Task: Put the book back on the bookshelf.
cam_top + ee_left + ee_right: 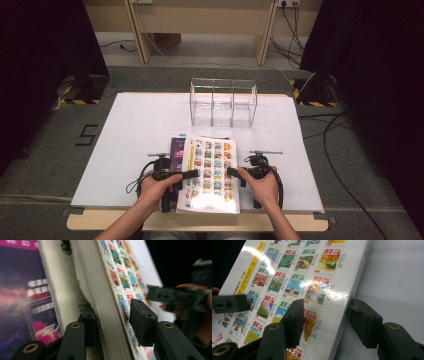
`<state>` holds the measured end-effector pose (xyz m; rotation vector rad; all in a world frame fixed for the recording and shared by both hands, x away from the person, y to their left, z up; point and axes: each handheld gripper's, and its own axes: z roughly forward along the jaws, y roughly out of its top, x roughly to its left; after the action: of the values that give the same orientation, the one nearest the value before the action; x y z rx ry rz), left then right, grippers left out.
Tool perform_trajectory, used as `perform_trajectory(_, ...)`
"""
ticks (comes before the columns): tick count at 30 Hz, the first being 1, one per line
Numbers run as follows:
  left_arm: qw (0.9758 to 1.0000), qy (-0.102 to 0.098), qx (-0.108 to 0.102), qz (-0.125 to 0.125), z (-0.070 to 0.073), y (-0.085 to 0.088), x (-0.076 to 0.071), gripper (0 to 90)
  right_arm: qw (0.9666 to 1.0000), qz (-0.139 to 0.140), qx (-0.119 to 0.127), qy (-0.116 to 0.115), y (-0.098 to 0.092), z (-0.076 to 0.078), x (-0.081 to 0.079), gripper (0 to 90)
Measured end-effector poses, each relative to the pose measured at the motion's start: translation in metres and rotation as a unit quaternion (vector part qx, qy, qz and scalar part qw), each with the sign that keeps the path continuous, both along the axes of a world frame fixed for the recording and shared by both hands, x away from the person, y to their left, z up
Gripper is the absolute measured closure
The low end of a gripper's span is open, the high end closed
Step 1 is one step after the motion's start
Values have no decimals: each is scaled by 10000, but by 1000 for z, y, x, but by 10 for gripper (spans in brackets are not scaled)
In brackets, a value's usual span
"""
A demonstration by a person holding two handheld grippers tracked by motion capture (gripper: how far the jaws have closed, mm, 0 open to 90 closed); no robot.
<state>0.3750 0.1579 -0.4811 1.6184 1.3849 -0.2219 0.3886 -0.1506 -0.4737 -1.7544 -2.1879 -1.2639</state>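
Observation:
A thick book (210, 170) with a glossy cover of small colour pictures lies on a purple book (177, 150) near the table's front edge. My left gripper (192, 174) comes in at its left side. In the left gripper view its jaws (112, 310) clamp the page block (100, 290), one jaw under it, one on the cover. My right gripper (231, 171) is at the book's right side. In the right gripper view it (325, 306) stands open, one jaw above the cover (294, 270) and one beside the spine edge on the white sheet (397, 272).
A clear three-compartment acrylic box (222, 102) stands at the back of the white sheet (135, 130). The wooden table edge (200, 222) runs along the front. Cables lie on the floor at the right.

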Motion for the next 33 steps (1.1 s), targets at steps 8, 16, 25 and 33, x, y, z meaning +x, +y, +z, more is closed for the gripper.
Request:
perform_trajectory(8, 9974, -665, 57, -277, 11, -1, -7, 733, 9998, 72, 164, 26, -8, -1, 18, 461)
perform_trajectory(16, 9974, -651, -124, -276, 5, 6, -2, 743, 9976, 131, 517, 442, -10, -9, 41, 416)
perform_trajectory(25, 9974, -673, -39, -270, 5, 0, 11, 747, 9925, 84, 831, 887, -8, -13, 65, 419)
perform_trajectory(33, 9981, -516, 28, -337, 1, -3, 22, 743, 9930, -260, 843, 781, -16, 2, 64, 580)
